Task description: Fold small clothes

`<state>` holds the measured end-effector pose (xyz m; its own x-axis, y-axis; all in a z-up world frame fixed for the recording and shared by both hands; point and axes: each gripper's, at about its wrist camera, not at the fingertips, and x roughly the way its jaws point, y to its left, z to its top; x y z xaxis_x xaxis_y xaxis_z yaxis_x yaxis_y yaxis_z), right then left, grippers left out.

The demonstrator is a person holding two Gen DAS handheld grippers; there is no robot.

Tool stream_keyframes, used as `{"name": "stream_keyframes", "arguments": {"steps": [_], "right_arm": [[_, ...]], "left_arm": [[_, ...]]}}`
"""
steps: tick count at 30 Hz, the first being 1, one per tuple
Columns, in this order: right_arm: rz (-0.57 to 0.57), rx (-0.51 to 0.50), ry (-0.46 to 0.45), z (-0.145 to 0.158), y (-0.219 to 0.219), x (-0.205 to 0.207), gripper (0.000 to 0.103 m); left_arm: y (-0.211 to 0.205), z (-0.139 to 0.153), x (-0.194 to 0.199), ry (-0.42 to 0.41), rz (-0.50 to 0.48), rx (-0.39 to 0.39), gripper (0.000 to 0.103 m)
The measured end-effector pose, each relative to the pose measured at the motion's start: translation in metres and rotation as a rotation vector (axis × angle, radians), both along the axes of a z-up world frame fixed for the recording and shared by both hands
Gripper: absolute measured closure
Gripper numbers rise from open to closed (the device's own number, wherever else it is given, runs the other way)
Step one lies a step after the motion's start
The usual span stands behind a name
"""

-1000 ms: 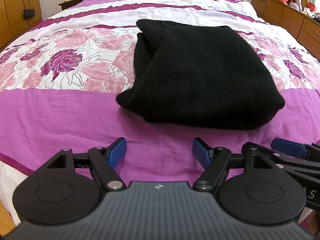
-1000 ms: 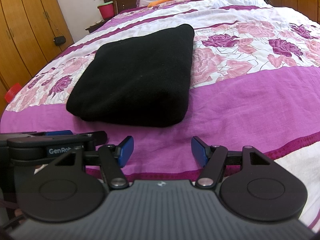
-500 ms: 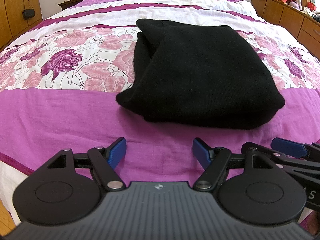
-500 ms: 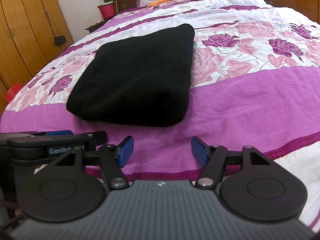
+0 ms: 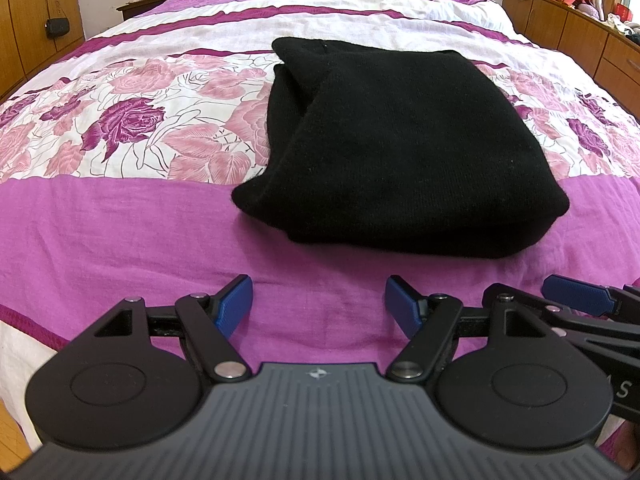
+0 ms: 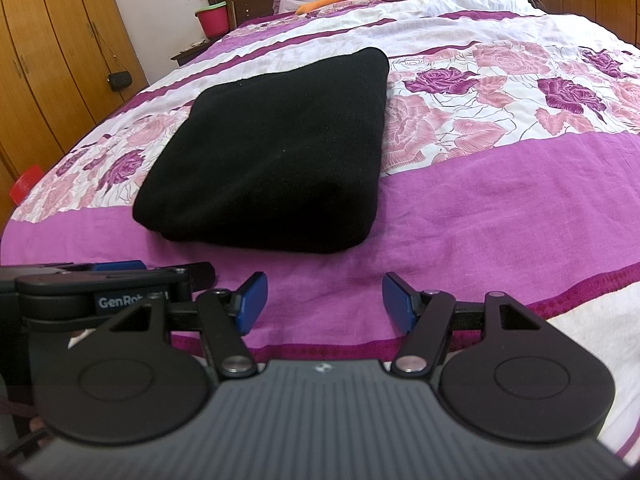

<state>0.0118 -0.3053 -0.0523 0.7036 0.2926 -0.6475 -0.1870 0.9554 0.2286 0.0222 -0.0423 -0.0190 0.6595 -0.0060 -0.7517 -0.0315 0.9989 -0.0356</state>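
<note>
A: Black knit looks folded already, a thick neat pad near the bed's foot edge, around the middle.

B: Yep. Left gripper and right gripper both gape empty, just short of it. Maybe one last tidy, otherwise done.

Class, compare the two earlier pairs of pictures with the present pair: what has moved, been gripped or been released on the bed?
Nothing has visibly changed. The folded black garment lies in the same place on the floral bedspread. The left gripper and the right gripper stay open and empty, short of the garment's near edge, touching nothing.
</note>
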Motion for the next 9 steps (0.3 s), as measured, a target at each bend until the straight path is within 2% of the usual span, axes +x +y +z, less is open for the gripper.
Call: {"name": "stream_keyframes", "arguments": {"steps": [9], "right_arm": [[0.000,0.000,-0.001,0.0003,-0.0001,0.0000,0.037]], "left_arm": [[0.0007,-0.0017,-0.0010,0.008,-0.004,-0.010,0.025]]}}
